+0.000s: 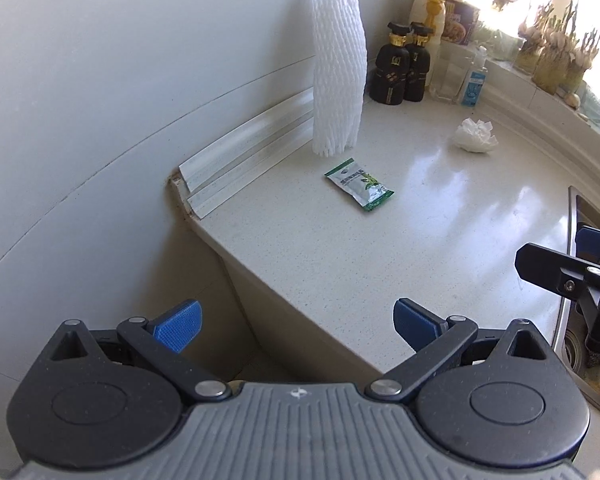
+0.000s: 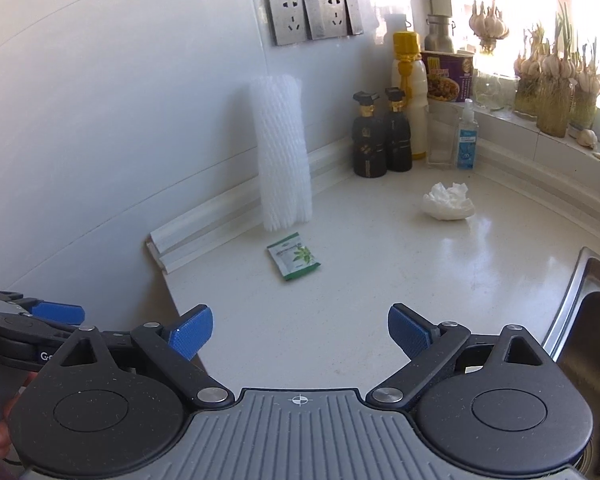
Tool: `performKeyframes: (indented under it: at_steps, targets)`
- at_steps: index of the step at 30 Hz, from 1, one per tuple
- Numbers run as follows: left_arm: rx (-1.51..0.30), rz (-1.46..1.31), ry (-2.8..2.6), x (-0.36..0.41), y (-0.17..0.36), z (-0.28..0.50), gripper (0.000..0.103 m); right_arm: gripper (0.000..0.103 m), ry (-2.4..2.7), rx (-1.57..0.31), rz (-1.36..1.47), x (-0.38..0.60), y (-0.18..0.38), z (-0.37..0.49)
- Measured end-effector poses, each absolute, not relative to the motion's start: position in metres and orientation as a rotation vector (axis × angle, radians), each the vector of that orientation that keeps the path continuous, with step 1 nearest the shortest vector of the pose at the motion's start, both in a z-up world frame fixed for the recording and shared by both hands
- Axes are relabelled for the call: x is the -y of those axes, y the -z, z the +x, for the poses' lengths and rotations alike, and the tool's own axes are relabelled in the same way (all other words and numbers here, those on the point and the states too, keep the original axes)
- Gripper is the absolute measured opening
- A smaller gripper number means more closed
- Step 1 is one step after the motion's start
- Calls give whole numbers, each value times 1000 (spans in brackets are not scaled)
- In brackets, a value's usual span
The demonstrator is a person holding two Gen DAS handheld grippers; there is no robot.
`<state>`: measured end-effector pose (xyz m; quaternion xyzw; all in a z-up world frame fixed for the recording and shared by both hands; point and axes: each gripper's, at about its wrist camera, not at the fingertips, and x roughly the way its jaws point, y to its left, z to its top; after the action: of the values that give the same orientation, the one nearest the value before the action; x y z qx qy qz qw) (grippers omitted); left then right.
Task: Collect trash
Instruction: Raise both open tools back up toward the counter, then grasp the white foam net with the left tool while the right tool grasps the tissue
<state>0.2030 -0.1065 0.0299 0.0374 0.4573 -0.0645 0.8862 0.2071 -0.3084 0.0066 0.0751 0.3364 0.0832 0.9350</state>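
Note:
A green and white sachet [image 1: 359,184] [image 2: 293,256] lies flat on the pale counter [image 1: 440,240] [image 2: 380,280]. Behind it a white foam net sleeve [image 1: 337,68] [image 2: 283,152] stands upright against the wall. A crumpled white tissue [image 1: 475,135] [image 2: 448,201] rests further right. My left gripper [image 1: 296,322] hangs open over the counter's front left corner, nothing between its blue pads. My right gripper [image 2: 300,330] is open too, well short of the sachet, with nothing in it. The left gripper's tip [image 2: 56,314] shows at the right wrist view's left edge; part of the right gripper [image 1: 572,276] shows at the left wrist view's right edge.
Two dark bottles [image 1: 402,68] [image 2: 382,136], a yellow-capped white bottle [image 2: 410,92], a small spray bottle [image 2: 467,136] and a noodle cup [image 2: 448,76] crowd the back corner. Sprouting garlic [image 2: 556,80] lines the sill. A steel sink [image 2: 592,308] [image 1: 580,320] opens at right. Wall sockets [image 2: 314,16] sit above.

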Motion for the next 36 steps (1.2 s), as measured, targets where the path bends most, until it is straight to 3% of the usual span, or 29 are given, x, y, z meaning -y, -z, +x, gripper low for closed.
performKeyframes:
  at_steps: [18,26,36]
  targets:
    - [-858,172,171,163,-15,259,102,100,-98,-626,104,380,2,251]
    - [-706,239,197,178,-4,304,102,100,-64,-611,146,422,26,294]
    - [-641,289,162,185,13,357,99,100,-65,-627,193,450,66,362]
